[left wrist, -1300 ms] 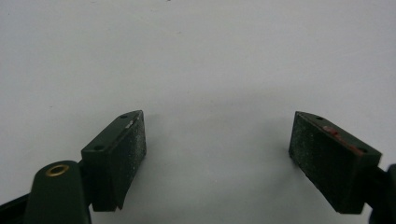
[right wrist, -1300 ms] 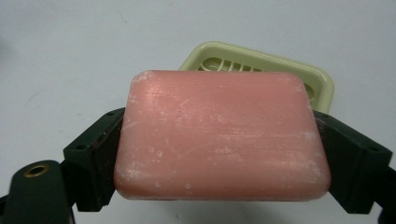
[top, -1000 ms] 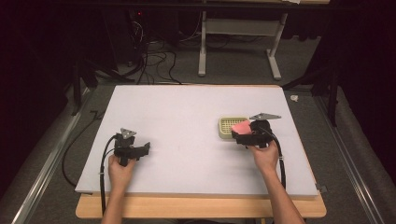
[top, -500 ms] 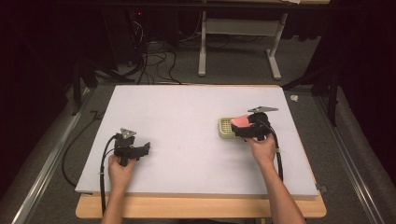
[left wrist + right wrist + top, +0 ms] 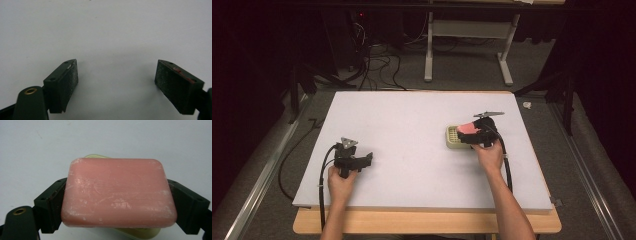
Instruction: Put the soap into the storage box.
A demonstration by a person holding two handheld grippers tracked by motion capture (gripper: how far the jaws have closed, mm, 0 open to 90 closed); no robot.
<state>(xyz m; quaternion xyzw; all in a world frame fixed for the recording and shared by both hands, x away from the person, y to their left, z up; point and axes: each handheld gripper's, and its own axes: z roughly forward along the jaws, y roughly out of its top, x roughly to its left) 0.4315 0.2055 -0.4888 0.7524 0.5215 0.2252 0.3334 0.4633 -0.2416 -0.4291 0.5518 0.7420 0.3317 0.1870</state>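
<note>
A pink soap bar point(image 5: 117, 192) sits squeezed between the two black jaws of my right gripper point(image 5: 117, 202), which is shut on it. In the high view the right gripper point(image 5: 472, 134) holds the pink soap bar point(image 5: 466, 128) over a pale yellow-green slotted soap dish point(image 5: 454, 137) at the right of the white board. A sliver of the soap dish point(image 5: 140, 233) peeks out under the bar in the right gripper view. My left gripper point(image 5: 368, 159) rests at the left of the board; its jaws point(image 5: 116, 82) stand wide apart with bare white surface between them.
The white board point(image 5: 412, 145) lies on a wooden table point(image 5: 427, 222). Cables point(image 5: 324, 172) trail from both grippers toward the front edge. Beyond the board are a dark floor, table legs point(image 5: 428, 55) and tangled wires.
The right hand has carried the soap bar leftward, from beside the dish to over it. The left hand has stayed where it was.
</note>
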